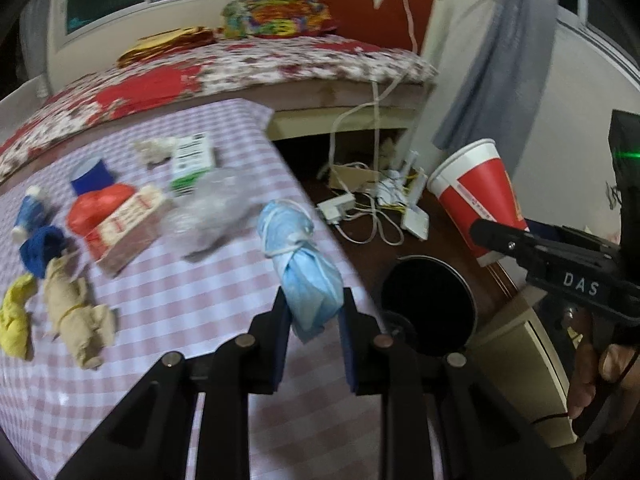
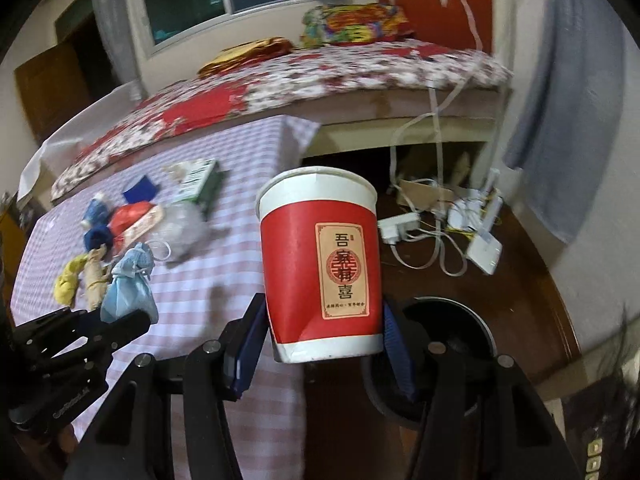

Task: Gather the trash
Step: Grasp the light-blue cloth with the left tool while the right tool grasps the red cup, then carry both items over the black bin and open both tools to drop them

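My left gripper is shut on a crumpled blue face mask and holds it above the right edge of the checkered table. It also shows in the right wrist view. My right gripper is shut on a red and white paper cup, upright, above the floor near a round black trash bin. The cup and the bin show in the left wrist view too. More trash lies on the table: a clear plastic wad, a red-white box, brown paper, a yellow wad.
A green-white carton, a blue cup and a small blue bottle lie farther back on the table. A bed with a floral cover stands behind. Power strips and cables lie on the wooden floor beyond the bin.
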